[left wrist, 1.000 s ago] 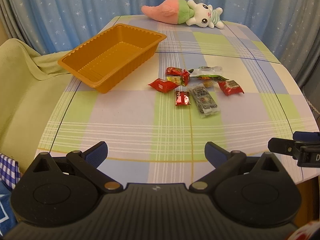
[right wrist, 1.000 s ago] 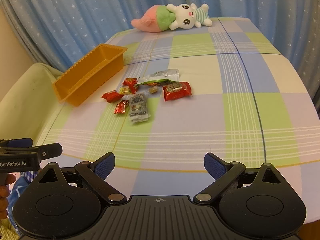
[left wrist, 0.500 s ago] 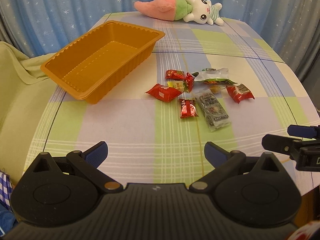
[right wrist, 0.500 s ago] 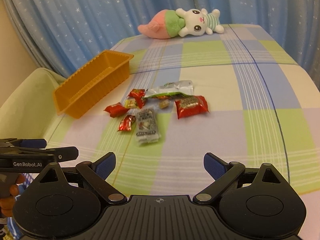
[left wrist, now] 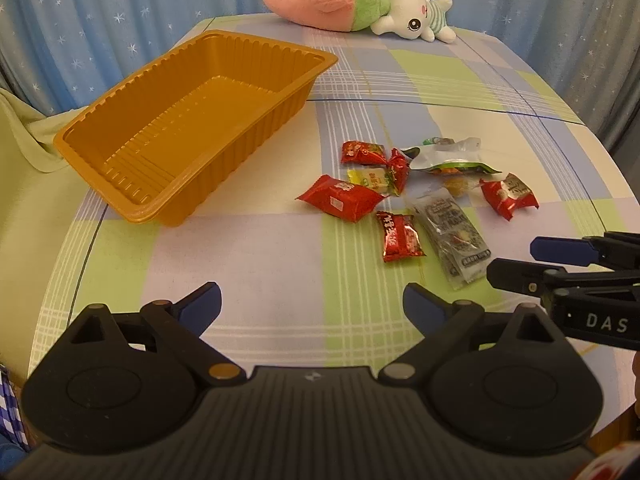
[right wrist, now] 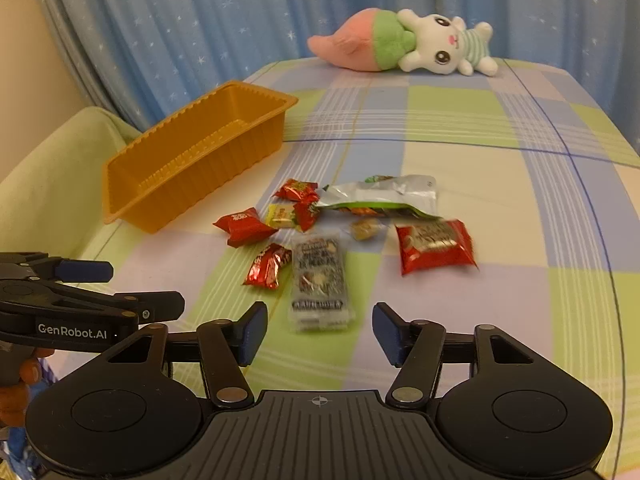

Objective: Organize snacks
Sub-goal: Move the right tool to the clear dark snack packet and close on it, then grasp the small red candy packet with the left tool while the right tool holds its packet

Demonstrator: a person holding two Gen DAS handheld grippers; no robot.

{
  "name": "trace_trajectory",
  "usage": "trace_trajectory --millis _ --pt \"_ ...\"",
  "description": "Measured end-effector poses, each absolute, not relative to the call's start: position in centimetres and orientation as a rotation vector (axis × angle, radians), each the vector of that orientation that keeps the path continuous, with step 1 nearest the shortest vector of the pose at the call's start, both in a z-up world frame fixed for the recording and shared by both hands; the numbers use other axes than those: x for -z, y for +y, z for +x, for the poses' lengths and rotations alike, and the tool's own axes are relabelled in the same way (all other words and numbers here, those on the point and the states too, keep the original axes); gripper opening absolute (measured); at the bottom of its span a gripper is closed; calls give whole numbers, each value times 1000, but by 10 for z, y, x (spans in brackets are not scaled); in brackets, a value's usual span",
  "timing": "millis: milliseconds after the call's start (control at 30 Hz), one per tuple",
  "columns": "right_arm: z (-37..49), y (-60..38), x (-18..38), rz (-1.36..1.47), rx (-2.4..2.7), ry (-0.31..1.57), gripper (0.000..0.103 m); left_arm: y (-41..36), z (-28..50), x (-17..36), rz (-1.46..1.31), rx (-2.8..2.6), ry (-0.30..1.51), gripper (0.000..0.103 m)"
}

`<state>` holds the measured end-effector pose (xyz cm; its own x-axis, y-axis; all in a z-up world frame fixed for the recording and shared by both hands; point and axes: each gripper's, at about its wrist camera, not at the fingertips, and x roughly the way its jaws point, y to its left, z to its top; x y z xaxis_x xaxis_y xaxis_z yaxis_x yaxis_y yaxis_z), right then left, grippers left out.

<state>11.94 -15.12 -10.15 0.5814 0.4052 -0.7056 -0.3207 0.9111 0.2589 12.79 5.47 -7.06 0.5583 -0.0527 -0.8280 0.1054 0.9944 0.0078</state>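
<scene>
Change noted: both views sit closer to the snack pile than a second ago, so the approach is under way and no item is yet collected. Right gripper (right wrist: 319, 334) — its jaws have just been closing, from full spread to roughly half; nothing is clamped, though the near end of the grey-and-clear packet (right wrist: 320, 282) lies on the cloth just ahead of the gap, which suggests it is the first pick. Left gripper (left wrist: 312, 300) — jaws have narrowed only slightly and stand nearly at full spread, hovering over bare tablecloth (left wrist: 256, 256), holding and touching nothing. Stock, loose on the cloth, right of the tray: large red pillow pack (left wrist: 340, 197); small red foil packet (left wrist: 401, 237), just beside the grey packet; two red sweets and a yellow one (left wrist: 371, 178) bunched together; silver-and-green pouch (left wrist: 448, 158) at the far side; a small tan sweet (right wrist: 366, 229); red-and-white packet (right wrist: 434, 245) at the right end. Receptacle: orange ribbed tray (left wrist: 120, 136), empty, standing near the table's left edge, apart from the pile. Unrelated item: plush rabbit with pink carrot body (right wrist: 400, 42) at the far edge before the blue starred curtain (left wrist: 120, 12). Status, judged: sorting at its opening step; every snack still lies outside the tray.
</scene>
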Motion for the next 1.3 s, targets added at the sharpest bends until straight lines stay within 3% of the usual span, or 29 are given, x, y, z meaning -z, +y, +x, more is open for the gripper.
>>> trace_trajectory --millis 133,967,1167,1300 --pt "134 -141 108 71 -430 852 50 59 138 77 57 92 989 96" --pt "173 -121 132 -29 -433 879 37 59 153 92 66 125 1012 90" --pt "157 -142 115 22 -439 842 37 44 152 92 61 185 1002 79" --pt "146 -157 104 42 -424 820 37 28 152 91 66 249 978 63"
